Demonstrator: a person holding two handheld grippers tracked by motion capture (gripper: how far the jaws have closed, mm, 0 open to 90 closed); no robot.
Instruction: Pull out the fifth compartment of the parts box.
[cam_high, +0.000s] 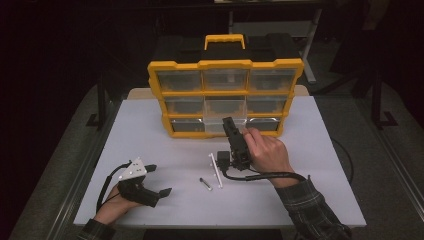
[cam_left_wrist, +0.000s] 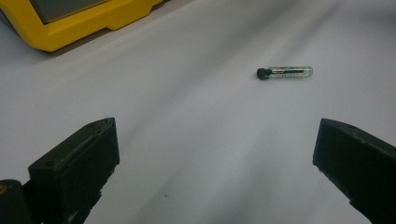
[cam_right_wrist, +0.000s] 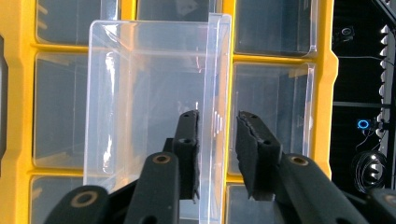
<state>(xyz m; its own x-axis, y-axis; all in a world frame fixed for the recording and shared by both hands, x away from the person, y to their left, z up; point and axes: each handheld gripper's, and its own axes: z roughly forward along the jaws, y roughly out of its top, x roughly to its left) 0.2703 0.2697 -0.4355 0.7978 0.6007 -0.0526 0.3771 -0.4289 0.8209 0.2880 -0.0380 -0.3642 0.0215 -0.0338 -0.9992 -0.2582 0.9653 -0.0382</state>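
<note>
The right gripper (cam_right_wrist: 217, 156) points level at the yellow organizer (cam_high: 225, 92), its jaws slightly apart around the front wall of a clear plastic drawer (cam_right_wrist: 149, 102), one pad touching, the other just off. The drawer sticks out toward 6 o'clock. The left gripper (cam_high: 159, 179) rests wide open at 8 o'clock; a small vial (cam_left_wrist: 285, 72) lies beyond it.

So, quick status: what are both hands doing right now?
Right gripper fingers astride clear drawer front wall, one pad off. Left gripper open, idle near vial. Nothing blocking.
</note>
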